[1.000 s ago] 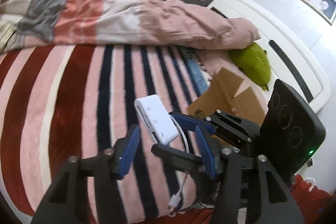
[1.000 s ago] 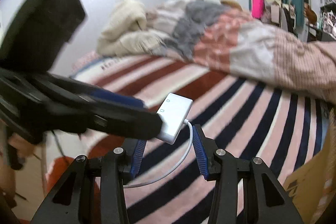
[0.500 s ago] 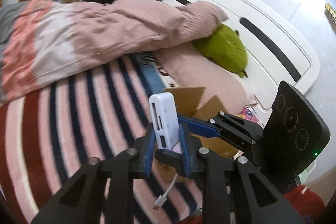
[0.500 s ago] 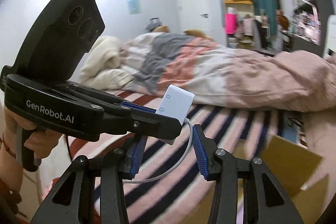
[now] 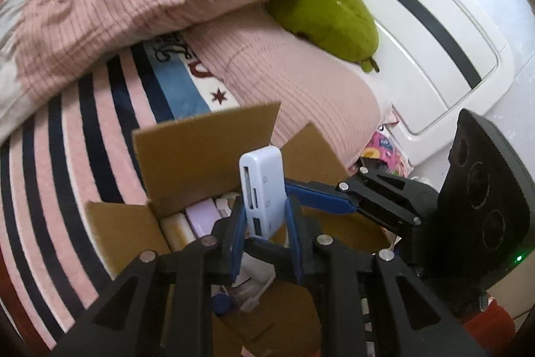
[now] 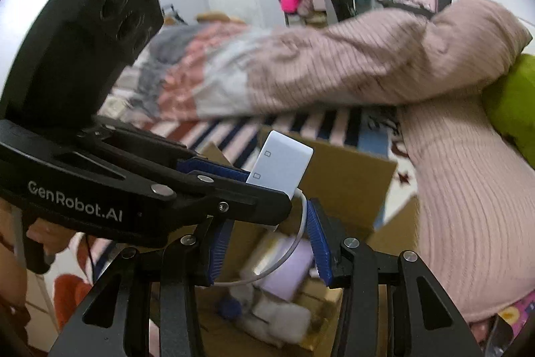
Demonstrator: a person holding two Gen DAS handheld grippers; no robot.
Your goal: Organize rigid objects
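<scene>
Left gripper (image 5: pixel 264 233) clamped narrow on the white adapter (image 5: pixel 262 193), blue pads on its two sides, body sticking up past the fingertips. Right gripper (image 6: pixel 267 243) part open, pads pressing on nothing; only the adapter's cable (image 6: pixel 294 256) loops between its fingers. Adapter hangs over the open cardboard box (image 5: pixel 200 156), which sits just beyond and below both fingertips, on the striped blanket (image 5: pixel 77 129).
</scene>
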